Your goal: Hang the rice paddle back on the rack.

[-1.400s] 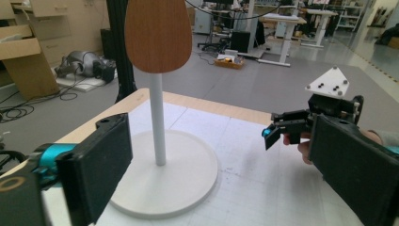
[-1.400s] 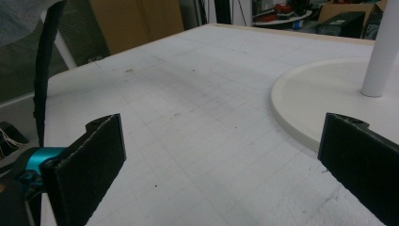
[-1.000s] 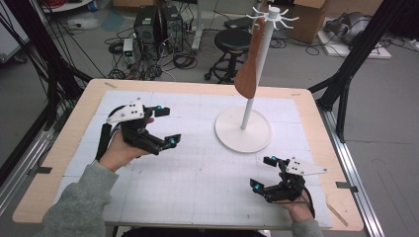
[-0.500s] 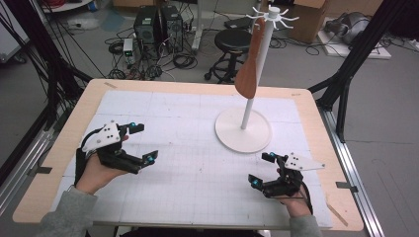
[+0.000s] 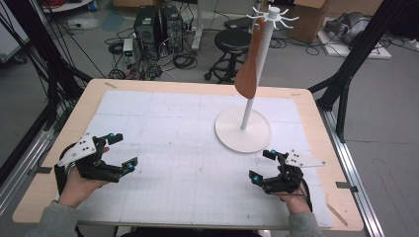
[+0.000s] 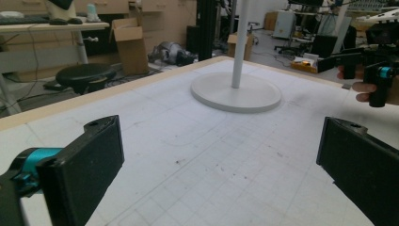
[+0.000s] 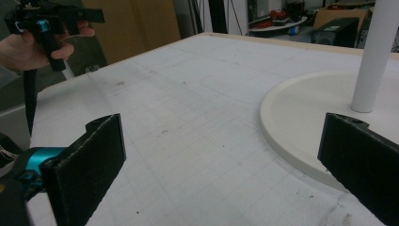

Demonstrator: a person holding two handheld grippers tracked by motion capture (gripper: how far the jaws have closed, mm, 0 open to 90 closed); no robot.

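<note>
Right of centre in the high view, a smooth white stand point(image 5: 243, 129) with a round disc base rises from the gridded white mat point(image 5: 188, 163); a brown wooden spatula point(image 5: 248, 69) hangs from its hooked top. Lower corners hold the left gripper point(image 5: 121, 152) and right gripper point(image 5: 262, 167), matte-black jaws wide, empty.

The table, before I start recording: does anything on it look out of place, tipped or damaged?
Nothing stands out. The white stand sits upright with a wooden spatula hanging from its top. The mat shows only small scuffs.
</note>
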